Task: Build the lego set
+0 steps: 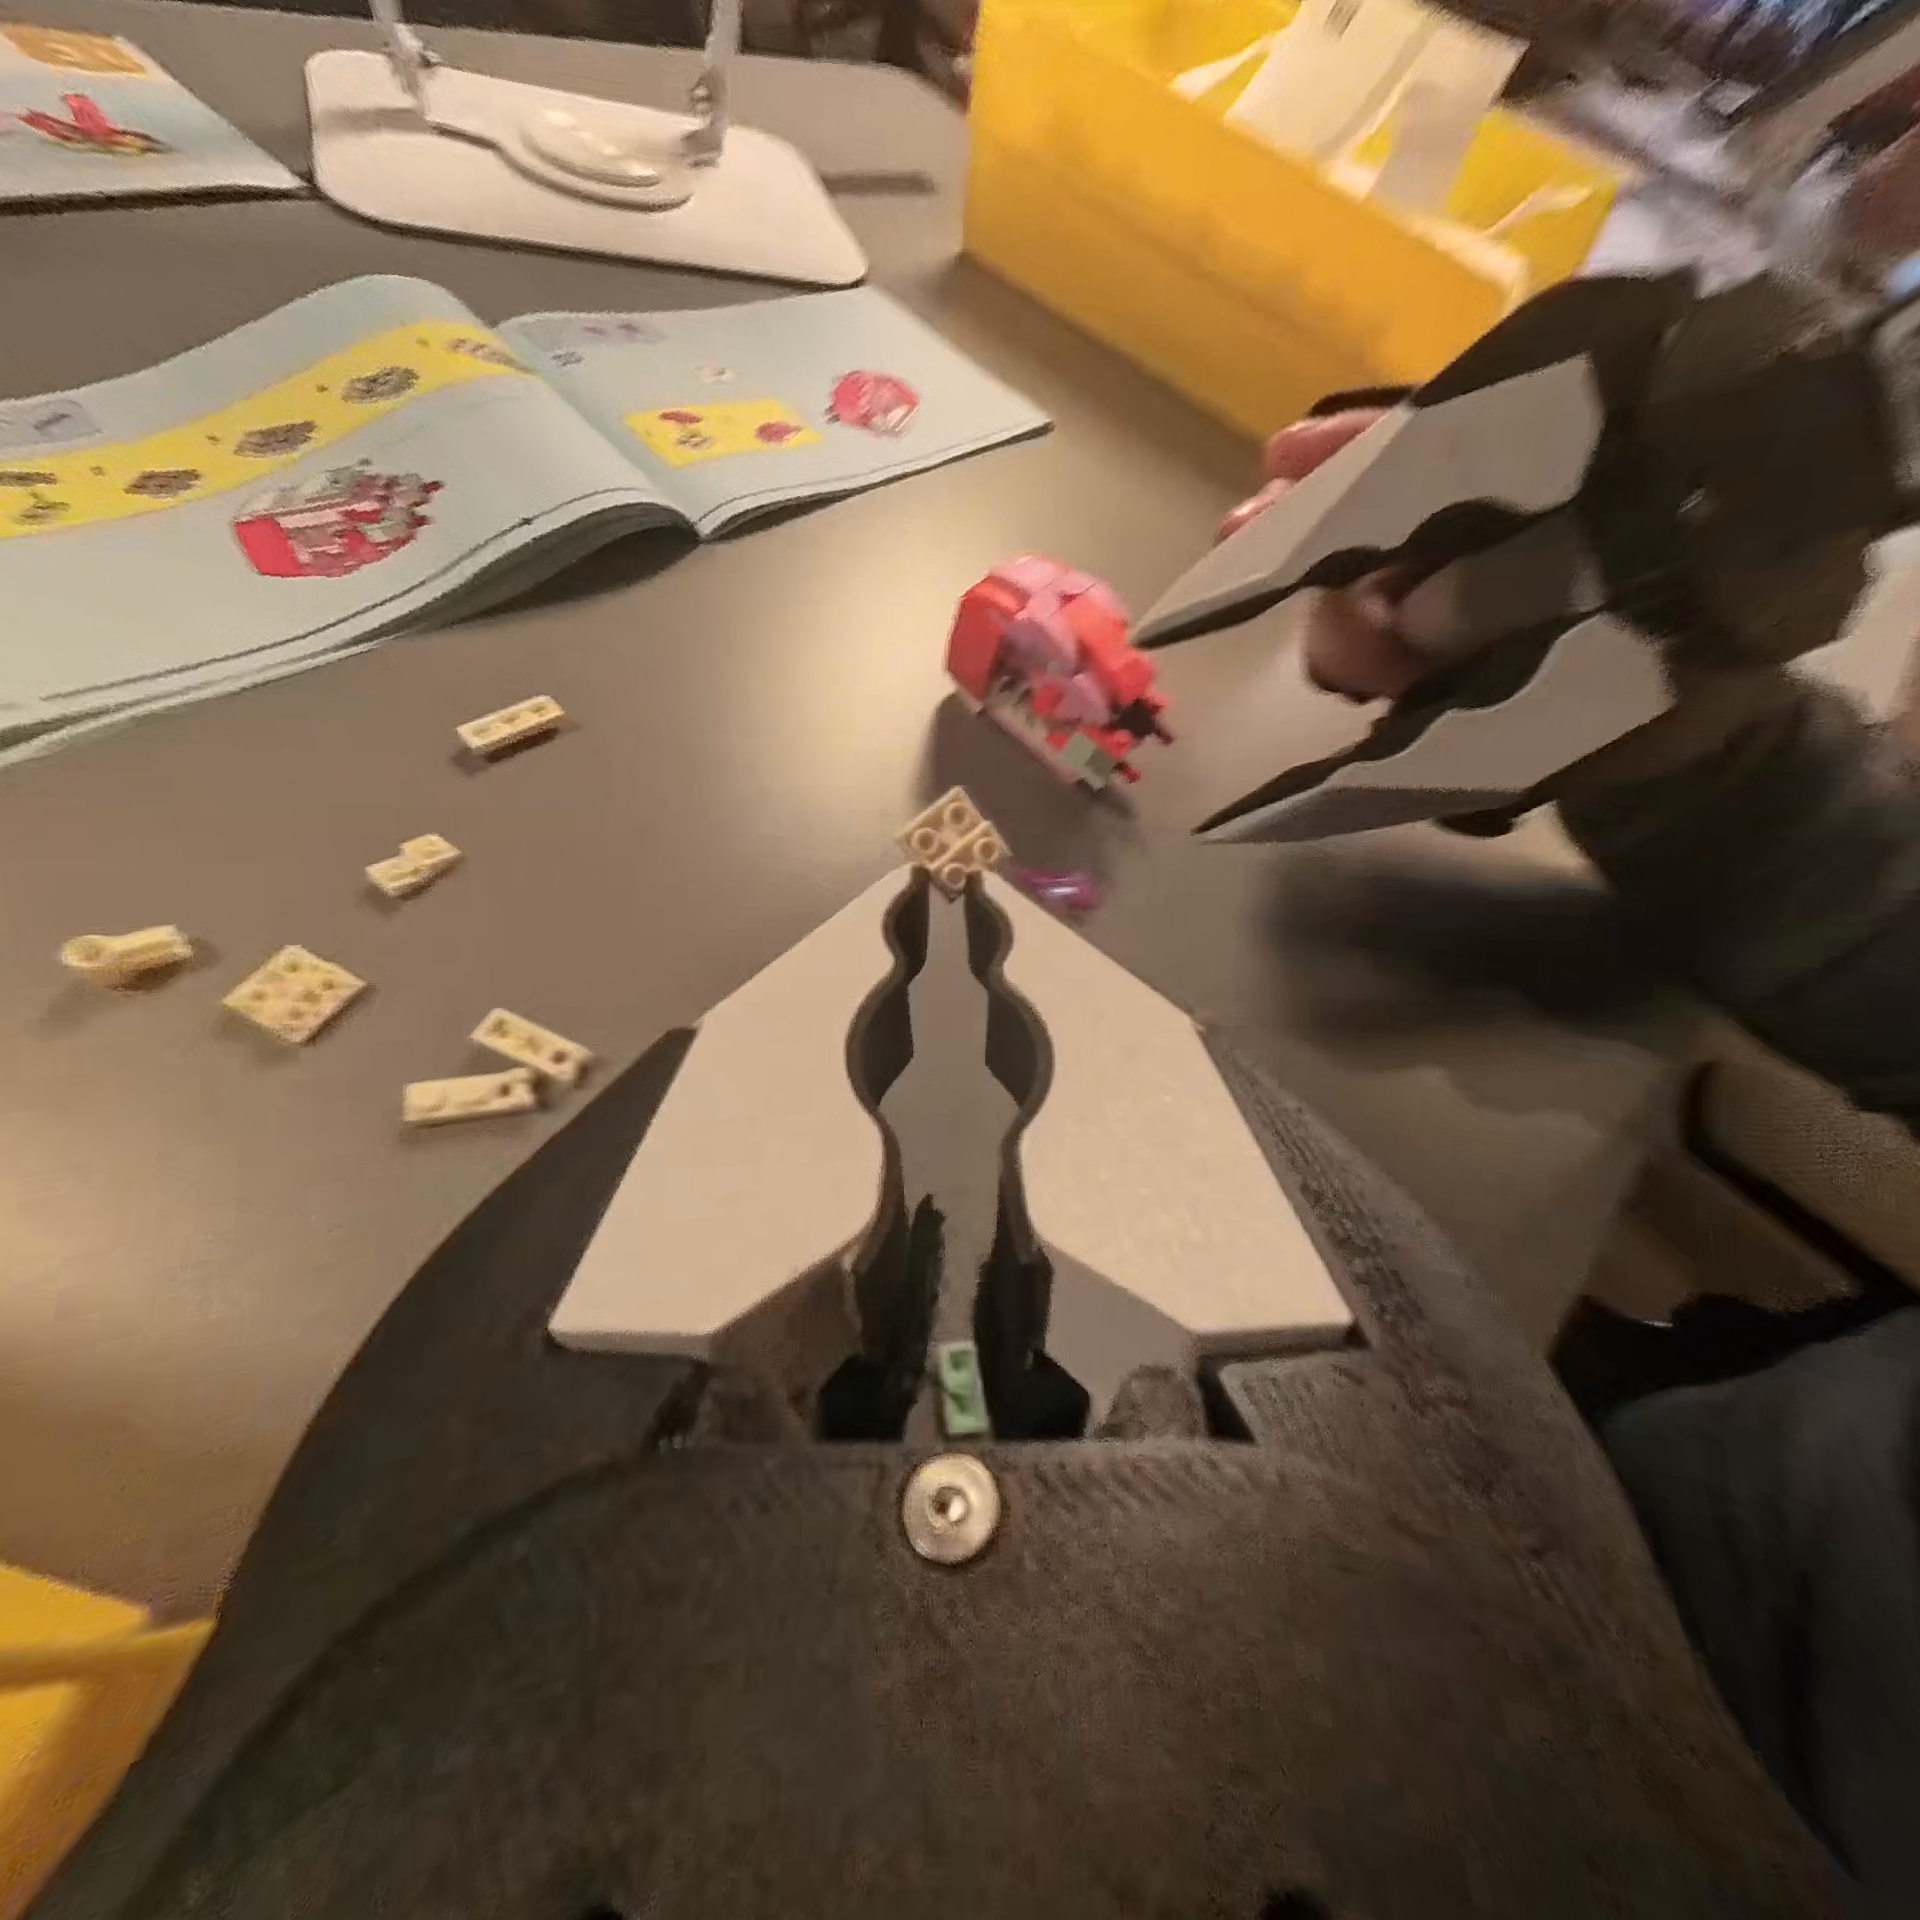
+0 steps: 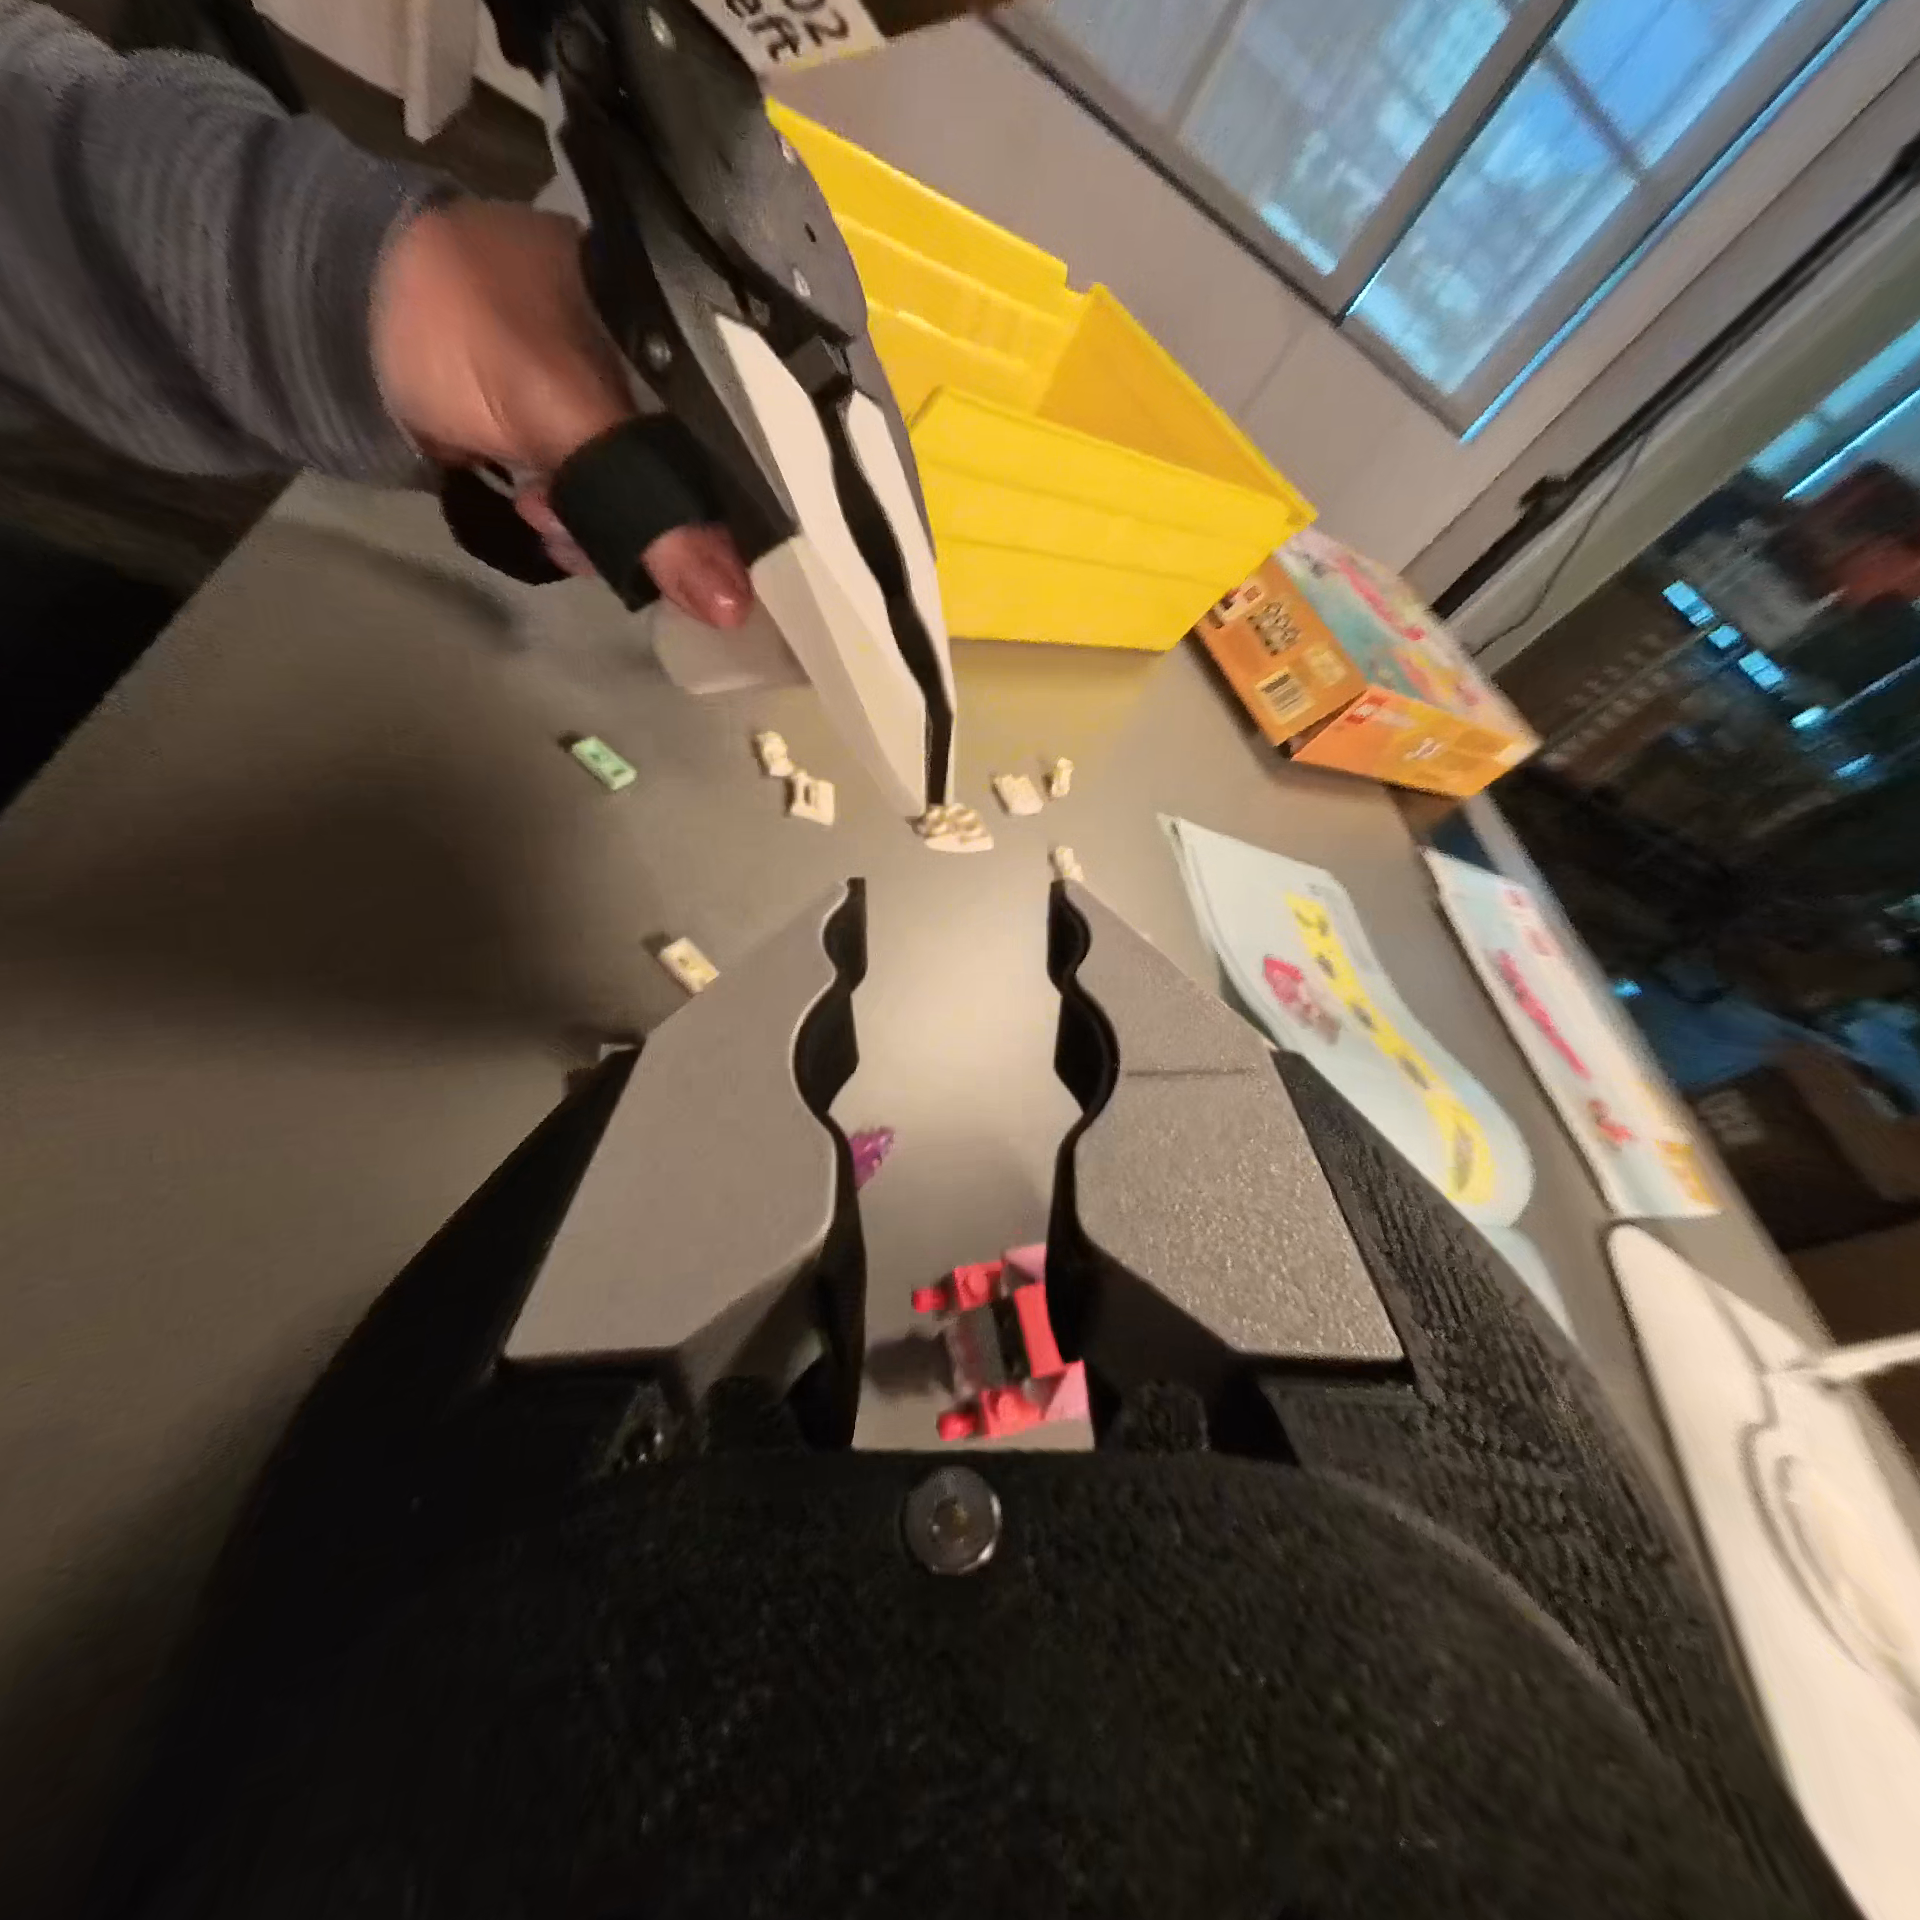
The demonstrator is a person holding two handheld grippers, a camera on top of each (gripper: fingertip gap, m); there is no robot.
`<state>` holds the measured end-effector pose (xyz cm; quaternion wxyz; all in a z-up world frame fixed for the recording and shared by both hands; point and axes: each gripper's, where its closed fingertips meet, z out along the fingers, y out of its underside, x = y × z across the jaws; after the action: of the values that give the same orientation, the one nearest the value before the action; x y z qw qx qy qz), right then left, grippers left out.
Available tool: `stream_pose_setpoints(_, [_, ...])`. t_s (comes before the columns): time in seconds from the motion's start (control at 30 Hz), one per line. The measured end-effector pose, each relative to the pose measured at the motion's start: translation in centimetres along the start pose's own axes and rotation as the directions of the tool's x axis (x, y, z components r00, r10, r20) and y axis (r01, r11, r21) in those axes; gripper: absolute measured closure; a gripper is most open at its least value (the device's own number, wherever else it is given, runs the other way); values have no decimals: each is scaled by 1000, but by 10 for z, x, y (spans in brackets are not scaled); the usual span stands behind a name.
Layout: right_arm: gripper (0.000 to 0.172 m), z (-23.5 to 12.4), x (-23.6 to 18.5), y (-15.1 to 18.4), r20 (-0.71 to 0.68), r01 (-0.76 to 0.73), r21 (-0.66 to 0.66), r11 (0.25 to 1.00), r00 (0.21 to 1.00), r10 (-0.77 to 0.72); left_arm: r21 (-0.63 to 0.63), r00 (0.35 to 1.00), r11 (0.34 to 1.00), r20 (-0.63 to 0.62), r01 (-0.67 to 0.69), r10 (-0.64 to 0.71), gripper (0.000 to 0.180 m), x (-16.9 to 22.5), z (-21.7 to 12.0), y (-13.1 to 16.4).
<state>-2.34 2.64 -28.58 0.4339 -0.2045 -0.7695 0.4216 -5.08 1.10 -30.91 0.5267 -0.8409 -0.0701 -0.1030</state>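
Left gripper (image 1: 943, 883) pinches a tan plate (image 1: 954, 844) at its corner, just above the table (image 1: 727, 790). Right gripper (image 2: 956, 894), jaws wide and empty, hovers near the red model (image 1: 1049, 665); other tan pieces (image 1: 296, 992) lie loose.

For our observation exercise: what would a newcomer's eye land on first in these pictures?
First the red and pink brick model mid-table, with the right gripper open beside it. Next the left gripper, jaws pinched on a corner of a tan plate. Then the yellow bin at the back, right of the open booklet.
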Motion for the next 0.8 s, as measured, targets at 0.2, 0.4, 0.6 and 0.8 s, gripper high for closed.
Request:
stream_pose_setpoints(0.2, [136,15,-11,-9,-134,309,-25,951,942,-309,38,973,989,-189,140,-131,175,24,-11,-3])
stream_pose_setpoints(0.4, [149,22,-18,-9,-184,456,-59,888,870,-458,11,957,988,-247,157,-149,175,34,-14,2])
stream_pose_setpoints(0.6, [166,22,-20,-5,-194,575,-113,810,787,-585,-33,958,991,-253,133,-137,175,36,-14,9])
stream_pose_setpoints(0.8, [171,23,-13,-1,-221,560,-179,809,778,-588,48,938,977,-291,209,-187,174,38,-18,-4])
